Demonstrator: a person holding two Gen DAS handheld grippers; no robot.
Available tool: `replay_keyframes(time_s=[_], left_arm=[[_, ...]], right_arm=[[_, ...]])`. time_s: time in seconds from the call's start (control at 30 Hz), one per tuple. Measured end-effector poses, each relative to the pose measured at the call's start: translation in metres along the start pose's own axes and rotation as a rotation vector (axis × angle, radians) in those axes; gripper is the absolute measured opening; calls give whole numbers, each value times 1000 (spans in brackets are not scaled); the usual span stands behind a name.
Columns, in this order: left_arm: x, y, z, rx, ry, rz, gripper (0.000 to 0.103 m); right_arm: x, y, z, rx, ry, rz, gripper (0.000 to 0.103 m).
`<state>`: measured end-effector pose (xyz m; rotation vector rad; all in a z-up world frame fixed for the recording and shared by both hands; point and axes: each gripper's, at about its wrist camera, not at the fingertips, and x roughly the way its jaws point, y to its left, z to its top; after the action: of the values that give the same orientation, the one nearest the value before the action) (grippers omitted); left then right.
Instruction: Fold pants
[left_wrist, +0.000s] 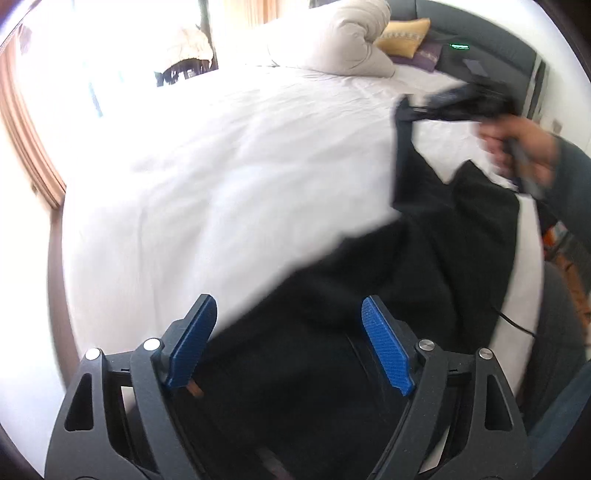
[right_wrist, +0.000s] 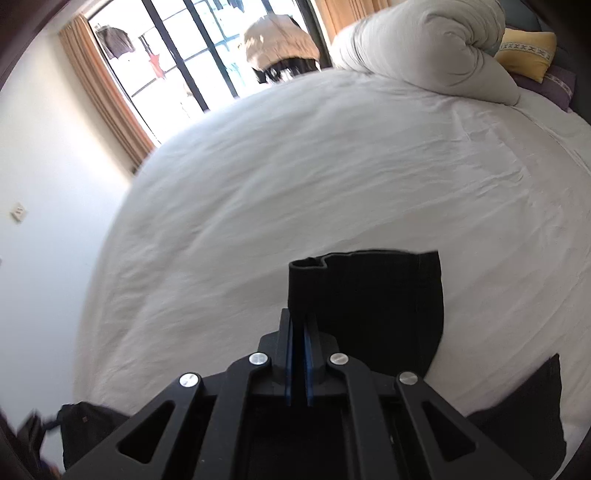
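At the far left, a curtained window and a pale wall are seen, with the edge of the bed curving just inside them. Little room is left on that side in the right wrist view.

The left tongs are held wide apart over the near end of the black pants. Dark cloth is seen between and beneath the blue pads, but no pinch on it is visible, so nothing is judged to be held there. This hand appears to be kept free for taking a second corner.

The white sheet across the middle of the bed is bare and only lightly creased. It is judged to be the open ground on which the garment can be spread and folded.

Further right, the pants are seen draped from the near edge up toward the right tongs. Those tongs are closed almost fully on a hemmed or banded edge of the cloth, which stands up just past the tips. That end is apparently held up so the fabric hangs straight for laying down.

At the right and far side, a rolled duvet and a yellow cushion are piled near the headboard, well apart from the pants. That end is limited by them.
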<state>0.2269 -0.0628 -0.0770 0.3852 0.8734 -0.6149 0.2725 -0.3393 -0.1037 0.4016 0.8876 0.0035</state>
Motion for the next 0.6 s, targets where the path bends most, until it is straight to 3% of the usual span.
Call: replay_keyframes(time_s=[0.13, 0.23, 0.3, 0.4, 0.43, 0.53, 0.6], left_arm=[[9, -14, 30, 125, 31, -112, 81], [31, -30, 34, 194, 80, -123, 81], [48, -32, 35, 164, 113, -147, 81], [77, -30, 34, 106, 167, -120, 80], [85, -32, 33, 97, 175, -108, 78], [114, -25, 32, 36, 232, -70, 52], [127, -23, 31, 8, 261, -52, 50]], right_arm=[[-39, -17, -24, 29, -51, 49, 6], [-62, -31, -45, 70, -87, 73, 6], [-79, -41, -61, 104, -121, 82, 6], [-112, -53, -79, 128, -206, 83, 6], [-122, -58, -85, 138, -227, 75, 6], [-149, -78, -103, 188, -275, 47, 6], [-160, -97, -113, 208, -285, 3, 6]])
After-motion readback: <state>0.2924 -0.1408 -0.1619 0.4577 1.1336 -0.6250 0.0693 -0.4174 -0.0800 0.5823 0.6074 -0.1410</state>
